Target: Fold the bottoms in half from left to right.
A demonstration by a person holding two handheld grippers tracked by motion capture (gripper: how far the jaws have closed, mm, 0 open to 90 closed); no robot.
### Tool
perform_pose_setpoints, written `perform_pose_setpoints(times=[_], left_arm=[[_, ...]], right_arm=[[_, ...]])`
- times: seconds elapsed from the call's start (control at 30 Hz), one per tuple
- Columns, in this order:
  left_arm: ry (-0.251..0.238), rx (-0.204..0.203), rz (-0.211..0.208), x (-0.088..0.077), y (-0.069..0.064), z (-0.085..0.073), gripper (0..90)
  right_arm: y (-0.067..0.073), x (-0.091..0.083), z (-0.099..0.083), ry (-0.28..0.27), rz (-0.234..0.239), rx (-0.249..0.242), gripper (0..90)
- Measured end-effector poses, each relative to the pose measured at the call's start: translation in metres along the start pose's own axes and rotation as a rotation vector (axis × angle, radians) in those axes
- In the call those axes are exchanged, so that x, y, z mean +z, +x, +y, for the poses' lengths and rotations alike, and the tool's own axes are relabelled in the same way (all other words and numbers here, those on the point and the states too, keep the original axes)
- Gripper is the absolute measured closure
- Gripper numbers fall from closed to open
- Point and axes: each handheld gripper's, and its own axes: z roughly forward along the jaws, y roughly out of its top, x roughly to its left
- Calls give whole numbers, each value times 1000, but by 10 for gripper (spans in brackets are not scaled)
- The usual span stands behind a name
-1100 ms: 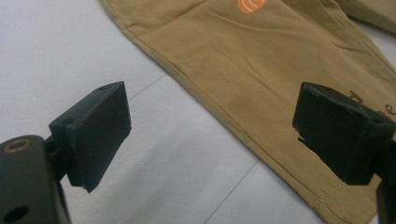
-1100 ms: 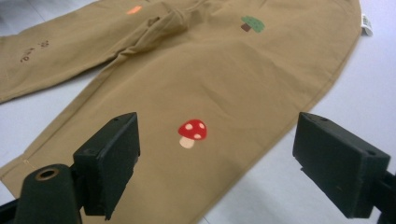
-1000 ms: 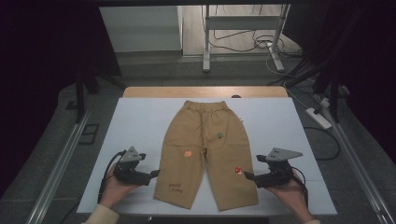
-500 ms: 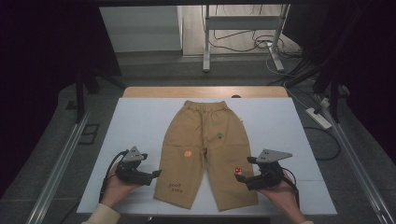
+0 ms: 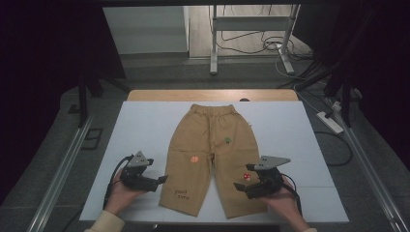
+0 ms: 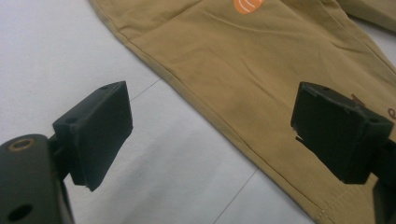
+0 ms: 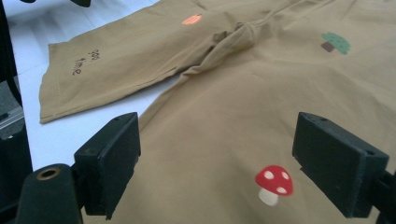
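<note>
Both tongs wide open at the trousers' hems.
The trousers [image 5: 212, 157] lie flat mid-desk, waistband toward the far edge. Left tongs [image 5: 162, 180] hover released beside the left leg's outer seam; right tongs [image 5: 238, 186] gape over the right leg, by the mushroom [image 7: 274, 183], gripping nothing.

We see a pair of small tan cotton trousers [image 5: 212, 154] lying flat and spread on the white surface [image 5: 145, 125], elastic waistband at the far end and both legs pointing toward us. They carry a green tree patch, an orange patch, a red mushroom patch and small dark lettering near one hem.
</note>
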Motion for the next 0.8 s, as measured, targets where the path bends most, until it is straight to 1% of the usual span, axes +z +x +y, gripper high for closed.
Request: perform_pose_setpoints(times=[0.23,0.67,0.8], left_arm=[[0,1,0,0,0,0,121],[2,0,-1,1,0,0,122],[2,-2,-3,2,1,1,121]], right_arm=[[5,7,4,2,13,-7,156],[19,25,11,24,46,-47,156],[23,31,16,22,58,-52,156]])
